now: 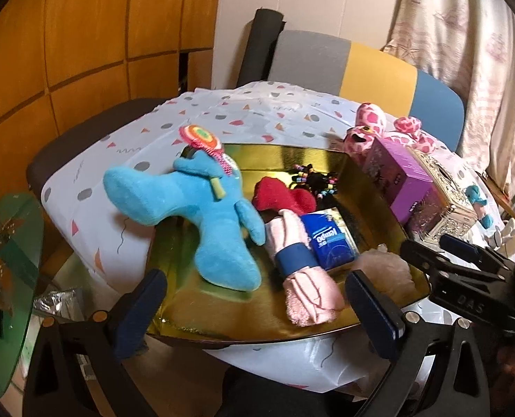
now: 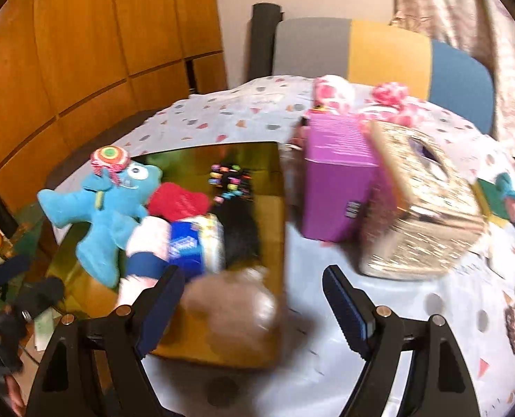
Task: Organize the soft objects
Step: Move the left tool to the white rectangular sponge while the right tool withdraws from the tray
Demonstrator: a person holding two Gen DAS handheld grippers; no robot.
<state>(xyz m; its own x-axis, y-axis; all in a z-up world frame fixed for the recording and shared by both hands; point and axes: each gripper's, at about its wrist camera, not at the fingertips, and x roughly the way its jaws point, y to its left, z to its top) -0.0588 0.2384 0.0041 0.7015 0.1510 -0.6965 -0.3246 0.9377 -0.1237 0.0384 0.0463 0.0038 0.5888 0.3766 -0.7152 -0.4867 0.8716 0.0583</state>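
Both grippers empty: left gripper (image 1: 257,309) jaws wide apart over the near tray (image 1: 219,316) edge, right gripper (image 2: 254,307) jaws apart with nothing clamped. Blue plush (image 1: 202,215), red piece (image 1: 278,198) and pink roll (image 1: 301,271) sit in the tray, so it looks like between placements. Next is probably the pink spotted plush (image 1: 379,128), far right behind the purple box (image 1: 403,177); needs a reach past it.

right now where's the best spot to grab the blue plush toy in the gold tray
Take the blue plush toy by its narrow middle, coming from above with the left gripper, which is open. The limbs splay out flat over the gold tray, so the waist fits the jaws best.
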